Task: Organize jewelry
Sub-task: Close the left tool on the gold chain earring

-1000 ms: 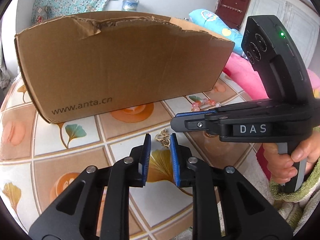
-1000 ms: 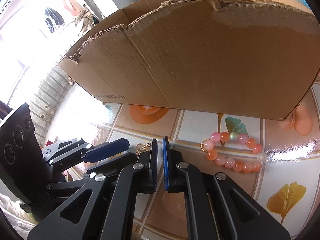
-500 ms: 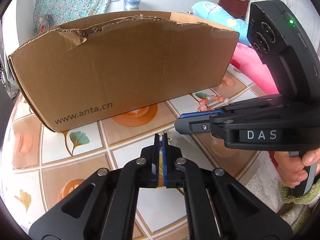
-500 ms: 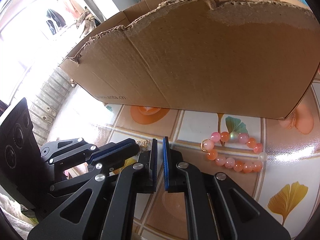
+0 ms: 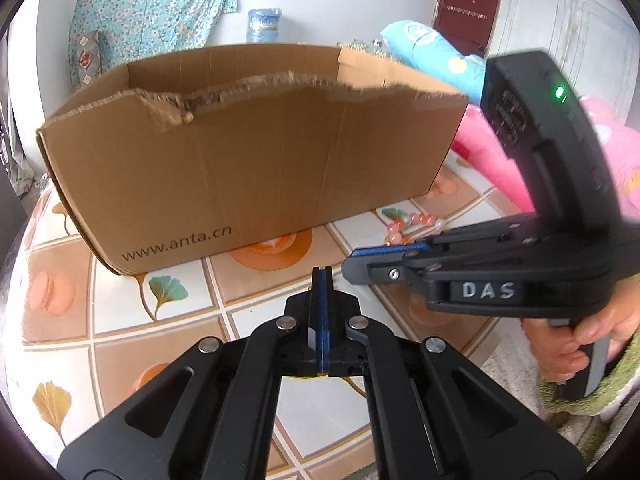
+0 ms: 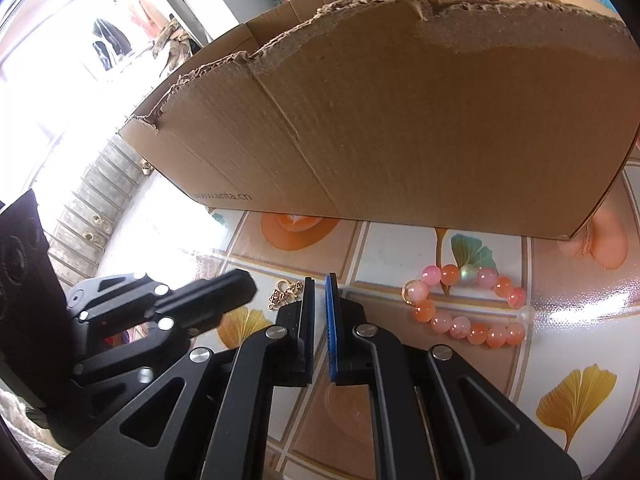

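Since a second ago: left gripper (image 5: 321, 276) went from spread over the gold charm to pressed together and lifted up, so the box top shows more now.
Left gripper: blue pads touching; can't tell if anything's pinched between them.
Right gripper (image 6: 319, 280): narrow gap between the pads, nothing in it, hanging just over the tabletop (image 6: 400, 248).
Gold chain piece (image 6: 285, 292): lying on the tabletop just left of the right gripper's tip, near frame center.
Bead bracelet (image 6: 468, 306): pink-orange loop, right of center in the right view, flat on the tabletop.
Cardboard box (image 5: 248, 176): behind everything, torn rim, fills the upper frame.
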Available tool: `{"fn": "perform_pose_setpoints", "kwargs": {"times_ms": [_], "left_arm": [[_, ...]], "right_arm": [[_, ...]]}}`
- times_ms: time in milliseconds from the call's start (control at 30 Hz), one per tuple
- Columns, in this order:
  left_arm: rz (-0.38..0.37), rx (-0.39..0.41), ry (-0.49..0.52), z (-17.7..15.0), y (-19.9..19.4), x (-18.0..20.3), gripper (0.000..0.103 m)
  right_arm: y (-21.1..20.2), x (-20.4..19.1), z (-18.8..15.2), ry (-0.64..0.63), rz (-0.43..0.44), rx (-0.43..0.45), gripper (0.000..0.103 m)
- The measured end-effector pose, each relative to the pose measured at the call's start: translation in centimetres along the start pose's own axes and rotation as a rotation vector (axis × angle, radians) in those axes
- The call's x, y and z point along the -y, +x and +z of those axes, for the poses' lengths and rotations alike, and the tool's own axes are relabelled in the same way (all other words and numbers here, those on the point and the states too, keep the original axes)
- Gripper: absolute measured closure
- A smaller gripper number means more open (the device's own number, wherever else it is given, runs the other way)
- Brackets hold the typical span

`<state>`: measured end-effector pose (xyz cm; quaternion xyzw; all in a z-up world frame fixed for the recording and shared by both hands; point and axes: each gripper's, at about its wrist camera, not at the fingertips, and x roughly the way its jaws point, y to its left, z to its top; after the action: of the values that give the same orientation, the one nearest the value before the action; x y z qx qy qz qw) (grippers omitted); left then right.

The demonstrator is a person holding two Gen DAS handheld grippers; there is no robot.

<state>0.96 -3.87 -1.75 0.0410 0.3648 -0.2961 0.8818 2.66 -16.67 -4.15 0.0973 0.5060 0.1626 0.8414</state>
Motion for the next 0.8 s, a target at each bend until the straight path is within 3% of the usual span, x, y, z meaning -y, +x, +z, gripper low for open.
{"fn": "perform_pose_setpoints", "kwargs": {"times_ms": [333, 567, 800], "left_arm": [[-0.043, 0.100, -0.081, 1.0, -3.6, -2.1, 0.103], [0.002, 0.065, -0.134, 0.2, -2.9, -3.9, 0.103], [-0.086, 0.005, -0.128, -0.7, -1.5, -2.6, 0.099]], "right_arm": [[0.1, 0.0, 0.1, 0.000, -0.001, -0.001, 0.097], [0.1, -0.2, 0.1, -0.003, -0.011, 0.000, 0.097], [0.2, -0.8, 0.3, 0.001, -0.020, -0.002, 0.097]]}}
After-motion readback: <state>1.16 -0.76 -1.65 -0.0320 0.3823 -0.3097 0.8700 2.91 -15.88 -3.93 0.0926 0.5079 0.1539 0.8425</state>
